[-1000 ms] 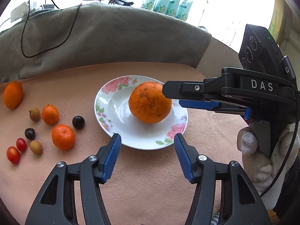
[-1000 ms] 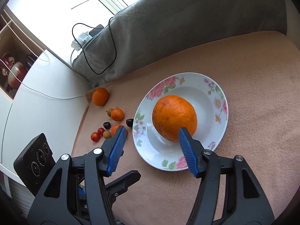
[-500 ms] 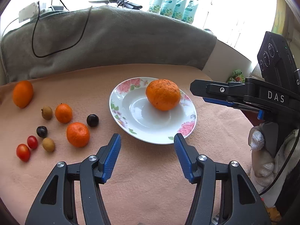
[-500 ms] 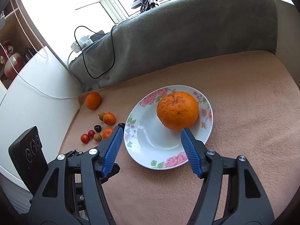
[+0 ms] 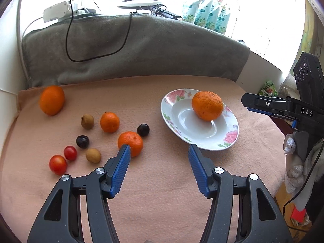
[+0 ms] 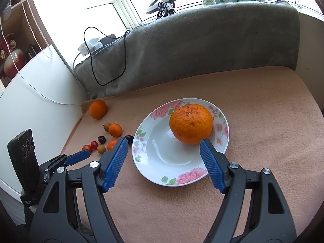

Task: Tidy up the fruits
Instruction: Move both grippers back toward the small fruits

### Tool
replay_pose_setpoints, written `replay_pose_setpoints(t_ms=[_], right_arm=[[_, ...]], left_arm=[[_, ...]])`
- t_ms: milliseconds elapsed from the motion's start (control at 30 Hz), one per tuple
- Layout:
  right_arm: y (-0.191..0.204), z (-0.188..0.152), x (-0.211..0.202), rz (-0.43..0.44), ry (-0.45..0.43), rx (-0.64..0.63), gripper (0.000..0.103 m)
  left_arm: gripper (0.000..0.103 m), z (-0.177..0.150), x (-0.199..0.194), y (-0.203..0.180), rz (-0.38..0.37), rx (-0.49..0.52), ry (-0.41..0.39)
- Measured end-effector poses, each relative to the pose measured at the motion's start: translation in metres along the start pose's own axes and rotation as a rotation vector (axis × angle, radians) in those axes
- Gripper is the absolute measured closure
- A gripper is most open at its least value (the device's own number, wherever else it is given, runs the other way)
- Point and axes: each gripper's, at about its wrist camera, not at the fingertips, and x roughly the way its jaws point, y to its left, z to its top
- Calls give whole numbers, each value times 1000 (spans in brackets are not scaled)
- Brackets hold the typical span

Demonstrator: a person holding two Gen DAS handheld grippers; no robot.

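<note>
A large orange (image 5: 207,105) (image 6: 191,123) sits on the far right side of a white floral plate (image 5: 182,121) (image 6: 160,151). Left of the plate lie loose fruits: a big orange (image 5: 52,100), two mandarins (image 5: 109,122) (image 5: 131,142), two brown longans (image 5: 87,121), two dark plums (image 5: 143,129), two cherry tomatoes (image 5: 58,164). My left gripper (image 5: 159,154) is open and empty, low over the cloth between the near mandarin and the plate. My right gripper (image 6: 164,147) is open and empty, just short of the plate's near side.
A peach cloth (image 5: 162,192) covers the table. A grey blanket (image 5: 141,50) with a black cable rises along the back. A white wall borders the left edge (image 6: 30,105). The right gripper's body (image 5: 287,109) shows at the right.
Both grippers have drawn back from the plate and the orange. The left view has swung left, so the loose fruits now lie nearer its middle. The orange stays on the plate.
</note>
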Motion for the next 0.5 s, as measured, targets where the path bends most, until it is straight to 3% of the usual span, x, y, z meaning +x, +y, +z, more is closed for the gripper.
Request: replay_pose_setpoints(t_ms=[167,500], right_arm=[[16,1,6,-24,10,-80,27],[56,4,27,-25,47,-231,27]], left_arm=[[44,-2,-7,34,75,-19,3],[44,-7,-14,85,153,-44,30]])
